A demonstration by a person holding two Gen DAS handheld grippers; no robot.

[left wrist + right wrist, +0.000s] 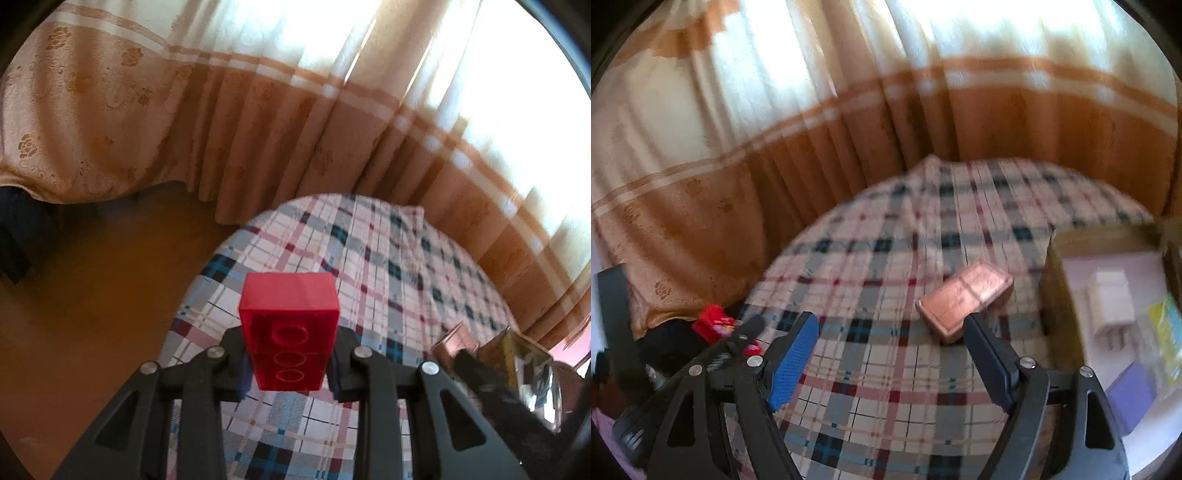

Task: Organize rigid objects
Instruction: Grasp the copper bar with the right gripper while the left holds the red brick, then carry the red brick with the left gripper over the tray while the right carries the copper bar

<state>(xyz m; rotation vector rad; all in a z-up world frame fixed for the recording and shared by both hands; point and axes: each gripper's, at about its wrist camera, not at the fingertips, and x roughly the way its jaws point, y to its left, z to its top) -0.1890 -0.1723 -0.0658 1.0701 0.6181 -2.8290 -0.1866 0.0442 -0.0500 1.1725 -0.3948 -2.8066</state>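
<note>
Gripping a glossy red studded brick [289, 332], left gripper [290, 363] clamped.

Home: floral curtains [258, 122], plaid tablecloth [886, 258]

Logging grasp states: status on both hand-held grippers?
Left hand-held gripper shut on red brick. Right hand-held gripper open, empty, short of copper box. Nothing between.

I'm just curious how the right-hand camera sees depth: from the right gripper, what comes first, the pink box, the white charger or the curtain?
1. The pink box lies on the plaid cloth, just beyond the right gripper, nearer its right finger.
2. The white charger sits in the cardboard box, off to the right.
3. The curtain hangs behind the table, farthest.
</note>
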